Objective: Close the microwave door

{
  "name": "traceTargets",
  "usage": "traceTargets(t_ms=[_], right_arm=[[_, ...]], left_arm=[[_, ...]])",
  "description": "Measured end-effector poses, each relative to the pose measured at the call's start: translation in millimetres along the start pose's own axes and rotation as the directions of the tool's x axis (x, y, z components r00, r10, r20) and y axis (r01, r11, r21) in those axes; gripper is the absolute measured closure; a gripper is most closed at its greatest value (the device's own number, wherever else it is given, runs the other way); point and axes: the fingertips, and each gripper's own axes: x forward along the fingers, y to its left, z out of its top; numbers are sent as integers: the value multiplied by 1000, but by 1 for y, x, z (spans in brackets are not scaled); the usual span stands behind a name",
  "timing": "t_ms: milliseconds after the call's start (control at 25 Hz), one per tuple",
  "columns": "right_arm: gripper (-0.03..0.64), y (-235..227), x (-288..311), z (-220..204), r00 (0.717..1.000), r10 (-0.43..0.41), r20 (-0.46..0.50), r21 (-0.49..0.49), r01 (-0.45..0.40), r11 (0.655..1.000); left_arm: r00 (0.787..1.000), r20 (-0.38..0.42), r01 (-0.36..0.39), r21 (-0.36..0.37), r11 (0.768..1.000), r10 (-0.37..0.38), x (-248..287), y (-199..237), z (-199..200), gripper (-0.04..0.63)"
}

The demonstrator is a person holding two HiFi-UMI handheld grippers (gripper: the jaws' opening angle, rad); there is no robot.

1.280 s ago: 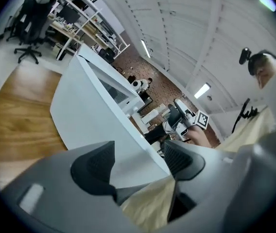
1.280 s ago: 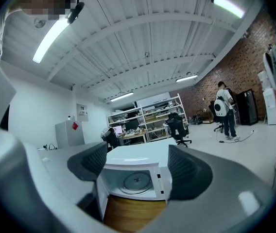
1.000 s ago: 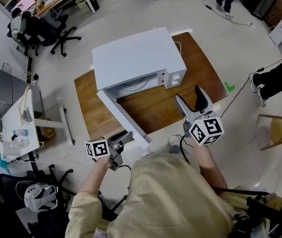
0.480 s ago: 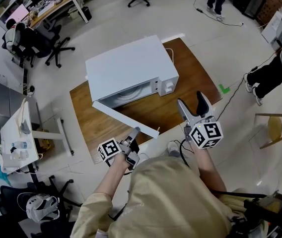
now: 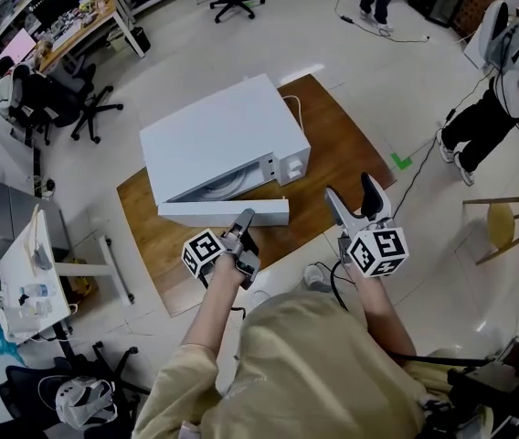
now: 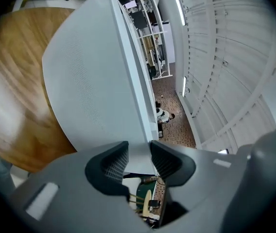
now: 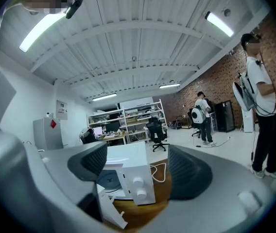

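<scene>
head view: the microwave [image 5: 214, 131] sits on a wooden table [image 5: 351, 144]. its door [image 5: 214, 213] has swung from wide open a second ago to a shallow angle off the front. it is still ajar, its free end short of the knob panel and the cavity still showing. the left gripper [image 5: 244, 219] has come in with the door and sits at its outer side near the free end. the right gripper [image 5: 353, 195] hangs off to the right, well apart from the door and little moved.

left gripper view: the door [image 6: 89, 81] fills the frame and its thin edge runs straight into the left gripper [image 6: 139, 152]. the jaws stand narrowly apart with that edge between the pads, and they appear closed on it.

right gripper view: the right gripper [image 7: 137, 152] has its jaws spread and holds nothing. between them, farther off, are the microwave [image 7: 138, 178] and the angled door [image 7: 109, 210].

most of the swing looks done. what remains is the last push until the door sits flush, and the left gripper will likely have to let go of the edge first.
</scene>
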Motion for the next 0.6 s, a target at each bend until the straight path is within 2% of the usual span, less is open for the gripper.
traceTargets(t_ms=[160,360,600], right_arm=[[239,-6,-1,4,1000,-20,-4,-4,20,1000],[239,8,5,17,999,-32,-8,-11,32,999],[239,2,9,10,999,-24,-26,-58,22,998]], left_arm=[[1000,15,-9,-21,1000,9,15,-4,14,443],[999,45,-13,-53,999,15,19,-14,39,443],[994,97,-48,-50,998,53,43,-11,52,442]])
